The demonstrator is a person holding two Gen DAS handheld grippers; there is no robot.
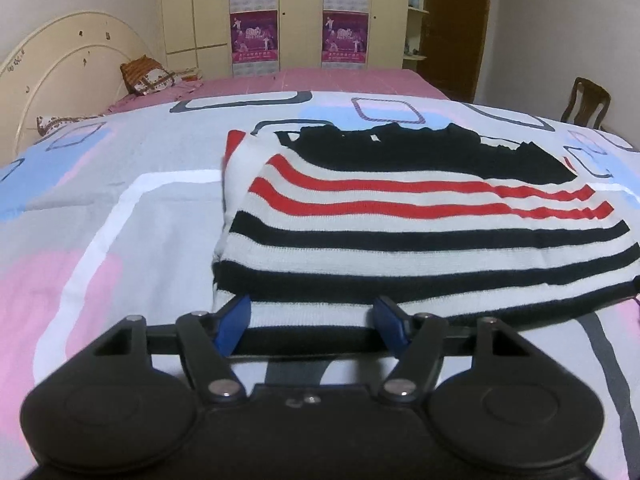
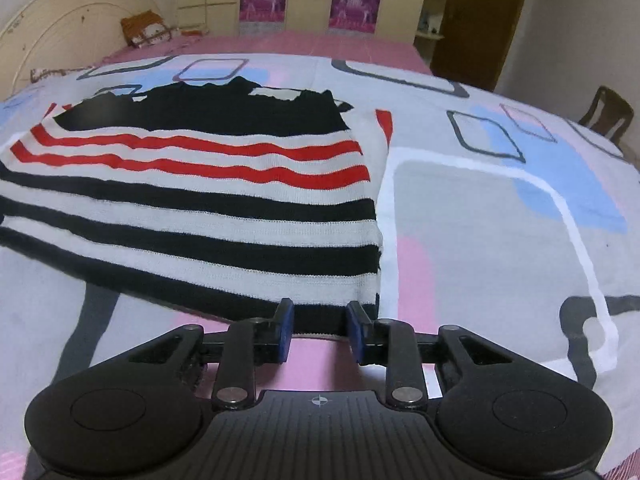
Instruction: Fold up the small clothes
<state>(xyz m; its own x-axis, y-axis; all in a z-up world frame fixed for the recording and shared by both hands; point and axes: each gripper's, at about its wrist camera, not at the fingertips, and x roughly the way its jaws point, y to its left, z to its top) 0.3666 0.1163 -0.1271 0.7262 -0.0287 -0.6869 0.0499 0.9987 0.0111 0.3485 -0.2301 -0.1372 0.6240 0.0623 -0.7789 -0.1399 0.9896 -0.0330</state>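
Observation:
A small knit sweater [image 1: 420,216] [image 2: 208,184] with black and red stripes lies flat on the bedspread, its sleeves folded in. My left gripper [image 1: 313,318] sits at the sweater's near left hem. Its blue pads [image 1: 236,320] stand wide apart, with the white and black hem lying flat between them. My right gripper [image 2: 320,326] is at the near right corner of the hem. Its pads [image 2: 285,330] stand closer together, either side of the black hem band, which shows no bunching.
The sweater rests on a patterned bedspread [image 1: 120,240] [image 2: 500,240] over a pink sheet. A headboard [image 1: 60,60] and cushion [image 1: 146,76] are at the far left, wardrobes [image 1: 296,16] behind, and a wooden chair [image 1: 586,100] [image 2: 608,112] at the right edge.

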